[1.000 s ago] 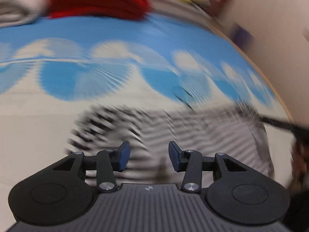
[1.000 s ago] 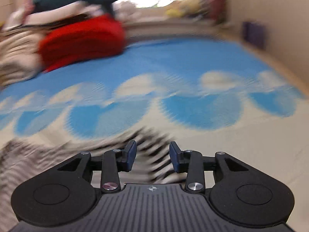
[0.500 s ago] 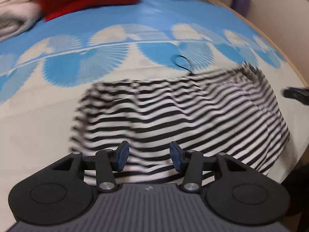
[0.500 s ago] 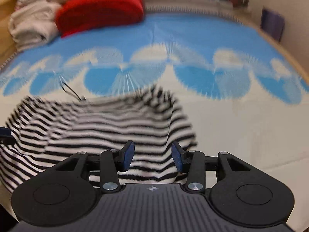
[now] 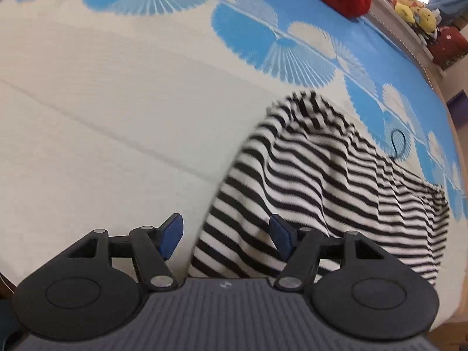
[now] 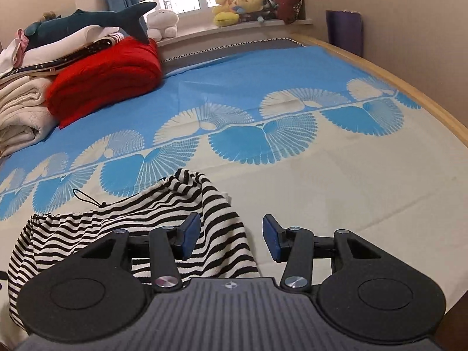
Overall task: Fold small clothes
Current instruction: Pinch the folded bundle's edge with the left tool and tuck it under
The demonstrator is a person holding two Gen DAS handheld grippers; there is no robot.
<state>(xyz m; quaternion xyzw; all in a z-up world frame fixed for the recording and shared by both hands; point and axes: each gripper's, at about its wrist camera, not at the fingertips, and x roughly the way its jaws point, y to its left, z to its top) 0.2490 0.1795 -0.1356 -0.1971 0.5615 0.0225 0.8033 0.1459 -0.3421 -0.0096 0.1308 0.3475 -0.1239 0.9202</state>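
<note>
A black-and-white striped garment (image 5: 321, 181) lies rumpled on the blue and cream bed sheet (image 5: 102, 117), with a thin black cord loop (image 5: 397, 143) at its far edge. My left gripper (image 5: 225, 237) hangs over the garment's left end. Its jaws are opening, and striped cloth shows below the gap without touching either pad. In the right wrist view the same garment (image 6: 140, 213) spreads to the left. My right gripper (image 6: 230, 237) is over its right edge with its jaws also opening. Cloth lies beside the left pad and nothing is pinched.
A red folded blanket (image 6: 108, 79), a cream folded pile (image 6: 20, 111) and a shark plush (image 6: 96, 20) sit at the bed's far left. Plush toys (image 6: 237, 5) line the windowsill. The wooden bed edge (image 6: 424, 99) runs along the right, with a purple box (image 6: 345, 29) beyond it.
The left view has rolled and shifted to the garment's left end, with its jaws much wider. The right gripper has drawn back and up, its jaws a little wider. The garment now rests on the bed.
</note>
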